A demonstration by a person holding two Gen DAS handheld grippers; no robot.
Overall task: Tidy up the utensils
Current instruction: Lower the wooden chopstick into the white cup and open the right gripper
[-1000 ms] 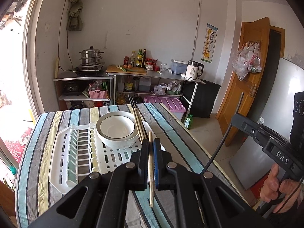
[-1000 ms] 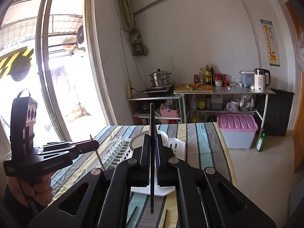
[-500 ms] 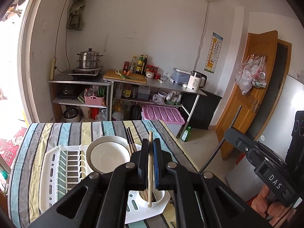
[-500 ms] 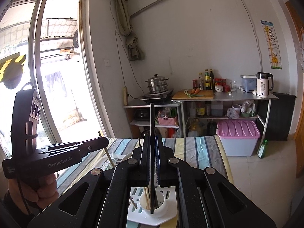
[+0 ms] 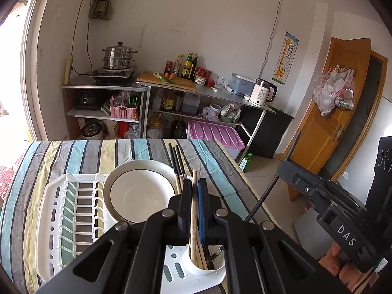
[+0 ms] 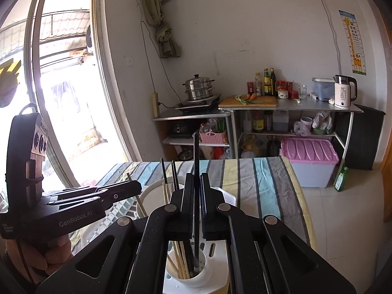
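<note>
On the striped tablecloth [image 5: 80,156], a white dish rack [image 5: 56,220] lies below the fingers, a white bowl [image 5: 139,193] just left of them. The left gripper [image 5: 194,191] is clenched on a wooden chopstick [image 5: 194,210], upright, its lower end in the rack's white cup [image 6: 189,273]. The right gripper [image 6: 196,186], its side reading "DAS", clamps a black chopstick [image 6: 196,161], upright, tip inside that cup. The left one's side reads "GenRobot.AI".

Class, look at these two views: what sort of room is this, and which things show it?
Most likely a home kitchen: a steamer pot on a small cooker, a cutting board with vegetables, an electric kettle, and a dish rack on the striped table.
</note>
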